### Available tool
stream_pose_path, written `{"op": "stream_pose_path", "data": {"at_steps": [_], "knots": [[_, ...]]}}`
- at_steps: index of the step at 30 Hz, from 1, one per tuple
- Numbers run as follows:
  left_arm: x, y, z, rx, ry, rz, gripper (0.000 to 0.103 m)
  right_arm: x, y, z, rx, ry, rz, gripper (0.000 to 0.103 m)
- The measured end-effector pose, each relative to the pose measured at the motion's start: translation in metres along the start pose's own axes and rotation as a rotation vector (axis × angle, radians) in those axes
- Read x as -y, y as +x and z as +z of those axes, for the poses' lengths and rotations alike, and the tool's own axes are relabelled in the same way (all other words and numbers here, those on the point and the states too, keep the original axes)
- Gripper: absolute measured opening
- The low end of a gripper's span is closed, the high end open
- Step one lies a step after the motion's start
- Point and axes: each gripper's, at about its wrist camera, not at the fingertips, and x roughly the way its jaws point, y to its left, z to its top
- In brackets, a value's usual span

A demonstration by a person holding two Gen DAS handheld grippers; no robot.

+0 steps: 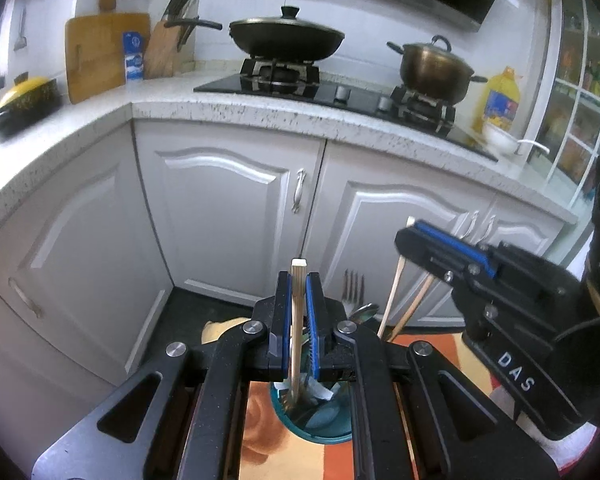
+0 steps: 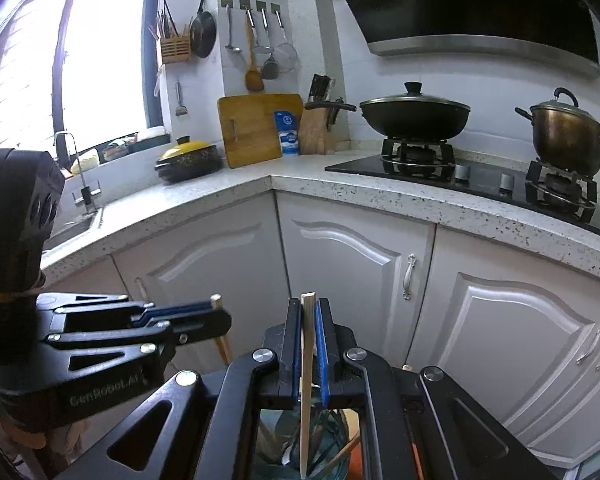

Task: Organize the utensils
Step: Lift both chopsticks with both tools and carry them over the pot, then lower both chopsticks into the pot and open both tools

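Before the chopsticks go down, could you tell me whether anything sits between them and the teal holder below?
Nothing visible blocks either. The left gripper holds one chopstick over the teal holder; the right gripper holds another chopstick above it.

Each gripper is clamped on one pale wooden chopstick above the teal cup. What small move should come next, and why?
Probably bring the two together: the left gripper and right gripper each hold a single pale wooden chopstick, tips over the teal cup of cutlery, so pairing them, then lowering into a holder, seems sensible.

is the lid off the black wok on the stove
No, the black wok on the stove carries its dark round lid with a knob on top.
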Motion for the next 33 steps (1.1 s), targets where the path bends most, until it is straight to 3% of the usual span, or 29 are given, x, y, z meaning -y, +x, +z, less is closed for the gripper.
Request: {"op": "stream_pose_path", "data": {"at_steps": [12,23,24,27,29,33], "knots": [[-0.003,0.023,-0.024,-0.078,-0.035,-0.019,0.006,-0.001,-0.004,-0.006,0.014,-0.054,-0.035,0.006],[-0.001,0.023,-0.033,-0.117,-0.045,-0.02,0.006,0.007,0.02,-0.041,-0.182,-0.018,0.003,0.006],[-0.001,0.022,-0.034,-0.118,-0.048,-0.022,0.007,0.01,0.018,-0.043,-0.183,-0.007,0.003,0.009],[-0.002,0.018,-0.034,-0.116,-0.067,-0.024,0.017,0.02,0.008,-0.045,-0.176,0.043,0.028,0.036],[-0.004,0.014,-0.035,-0.105,-0.083,-0.037,0.033,0.024,0.0,-0.046,-0.175,0.057,0.035,0.036],[-0.003,0.006,-0.037,-0.097,-0.093,-0.033,0.035,0.025,-0.015,-0.05,-0.174,0.049,0.01,0.036]]}}
